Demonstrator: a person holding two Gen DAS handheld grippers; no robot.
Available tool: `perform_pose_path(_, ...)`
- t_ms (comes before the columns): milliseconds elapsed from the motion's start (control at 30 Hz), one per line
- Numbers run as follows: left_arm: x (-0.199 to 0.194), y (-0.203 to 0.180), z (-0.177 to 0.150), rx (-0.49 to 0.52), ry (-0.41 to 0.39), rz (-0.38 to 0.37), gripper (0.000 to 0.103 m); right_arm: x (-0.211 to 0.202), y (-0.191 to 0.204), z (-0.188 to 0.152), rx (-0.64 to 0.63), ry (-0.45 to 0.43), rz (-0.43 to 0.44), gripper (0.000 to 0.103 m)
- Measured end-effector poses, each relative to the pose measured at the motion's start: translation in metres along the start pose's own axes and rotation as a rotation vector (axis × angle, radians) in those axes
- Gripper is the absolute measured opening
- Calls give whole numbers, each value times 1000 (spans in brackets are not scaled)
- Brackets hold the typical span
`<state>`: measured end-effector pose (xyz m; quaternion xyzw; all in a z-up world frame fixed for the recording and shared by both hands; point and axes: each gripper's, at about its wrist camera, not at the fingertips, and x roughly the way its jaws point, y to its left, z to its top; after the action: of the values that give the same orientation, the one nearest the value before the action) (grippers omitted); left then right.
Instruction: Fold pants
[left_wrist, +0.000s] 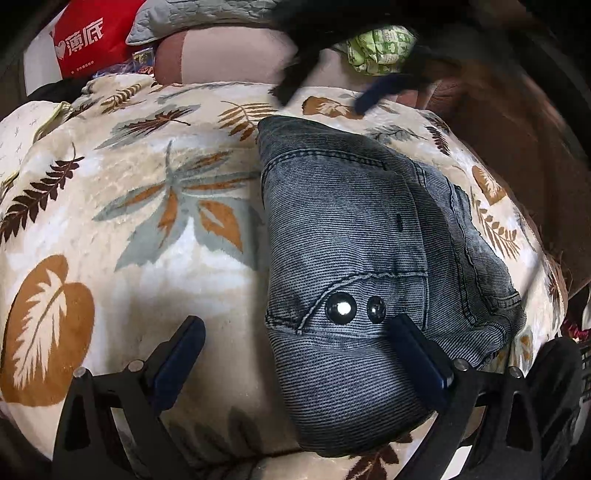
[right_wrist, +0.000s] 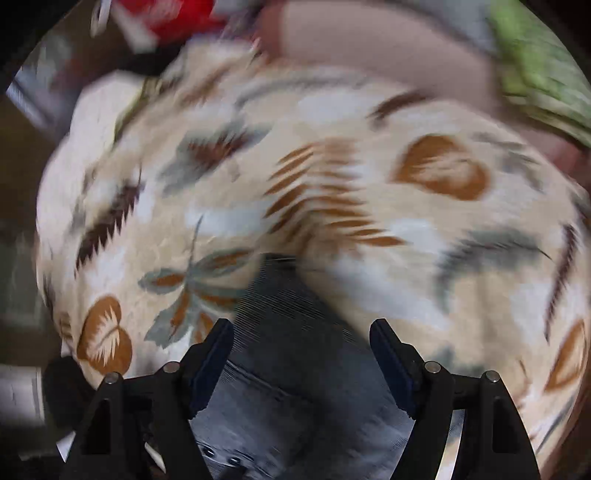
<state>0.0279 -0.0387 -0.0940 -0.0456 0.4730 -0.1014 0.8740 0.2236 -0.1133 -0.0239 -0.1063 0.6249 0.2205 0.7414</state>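
The blue-grey denim pants (left_wrist: 362, 236) lie folded in a compact bundle on a leaf-patterned blanket (left_wrist: 147, 206), two metal buttons facing up. My left gripper (left_wrist: 299, 325) is open just above the bundle's near end, its right finger over the denim, its left finger over the blanket. In the blurred right wrist view the pants (right_wrist: 295, 350) lie between the fingers of my right gripper (right_wrist: 301, 328), which is open and empty above them. A dark blurred shape at the top of the left wrist view hangs over the far end of the pants.
Beyond the blanket (right_wrist: 369, 206) are a pink cushion (left_wrist: 229, 55), a red bag (left_wrist: 92, 37) with white characters, a grey quilted cloth (left_wrist: 192, 14) and a green patterned cloth (left_wrist: 380, 48). Dark brown surface (left_wrist: 517, 155) lies to the right.
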Motion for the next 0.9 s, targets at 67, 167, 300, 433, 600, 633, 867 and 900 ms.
perform_pose_path(67, -3, 2, 0, 6, -6, -2, 101, 17, 11, 13, -41, 76, -15, 79)
perform_pose_path(167, -4, 1, -1, 9, -11, -7, 101, 47, 17, 23, -68, 203, -49, 64)
perform_pose_path(300, -2, 2, -1, 7, -12, -11, 101, 55, -9, 30, 43, 159, -68, 42)
perform_pose_path(433, -1, 3, -1, 3, -16, -8, 101, 19, -44, 21, 232, -62, -203, 45)
perform_pose_path(600, -1, 3, -1, -4, -23, -12, 101, -35, -62, -46, 324, -236, -35, 57)
perform_pose_path(633, -2, 3, -2, -7, -24, -13, 101, -37, -58, -61, 334, -238, 14, 57)
perform_pose_path(867, -11, 4, -3, -41, -47, -41, 101, 28, -107, -141, 466, -164, 53, 73)
perform_pose_path(900, -17, 5, -2, -44, -59, -38, 101, 22, -110, -146, 487, -211, 87, 73)
